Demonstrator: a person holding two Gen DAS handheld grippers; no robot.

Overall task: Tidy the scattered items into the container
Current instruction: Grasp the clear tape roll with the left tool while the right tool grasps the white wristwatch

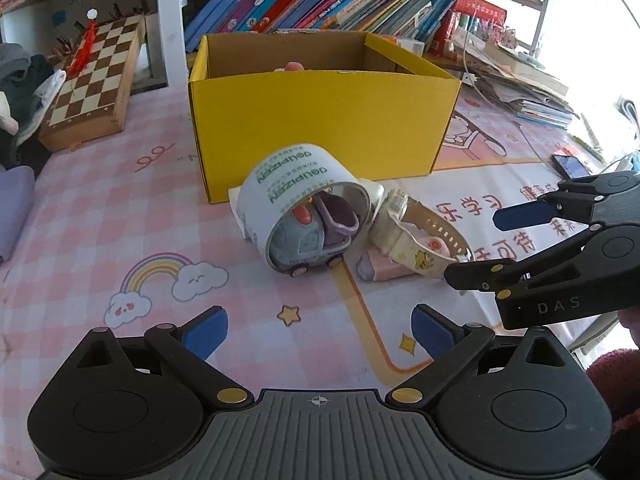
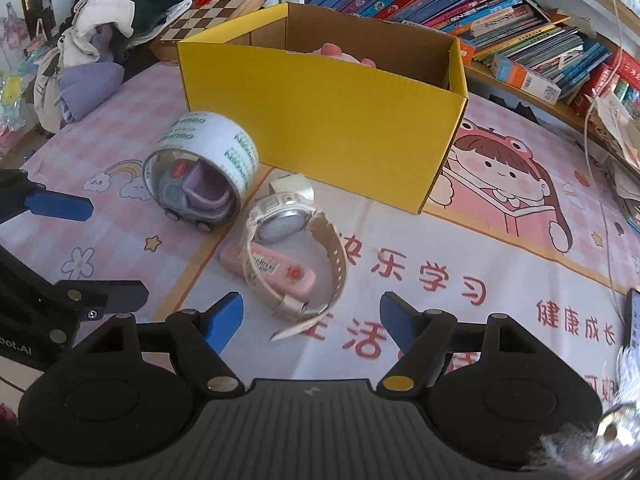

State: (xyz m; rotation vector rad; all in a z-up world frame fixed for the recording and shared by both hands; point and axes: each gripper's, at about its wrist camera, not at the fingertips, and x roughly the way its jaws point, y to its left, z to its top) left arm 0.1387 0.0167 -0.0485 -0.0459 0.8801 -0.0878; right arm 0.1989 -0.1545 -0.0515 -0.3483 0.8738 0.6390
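Both tongs hung spread and empty over the pink mat — the left gripper point(image 1: 320, 330) low and centred, the right gripper point(image 2: 312, 320) coming in from its side. Straight ahead of the left one lay the tape roll point(image 1: 304, 204) on its side, its open end turned toward that gripper, with a toy car point(image 1: 316, 240) tucked inside the ring. Just beside it, toward the right gripper, sat the cream watch point(image 2: 292, 248), strap curled in a loop and draped over a pink eraser point(image 2: 272, 264) (or some small pink block; hard to say). The strap's loose tail pointed back at the right gripper, nearly between its fingers — so that hand looked the nearer for the watch, the left for the roll. Beyond all of them stood the yellow box point(image 1: 324, 120), open-topped, something pink already showing above its front wall. Everything still on the mat lay between the tongs and the box, so any lift would carry forward and up over that front wall.
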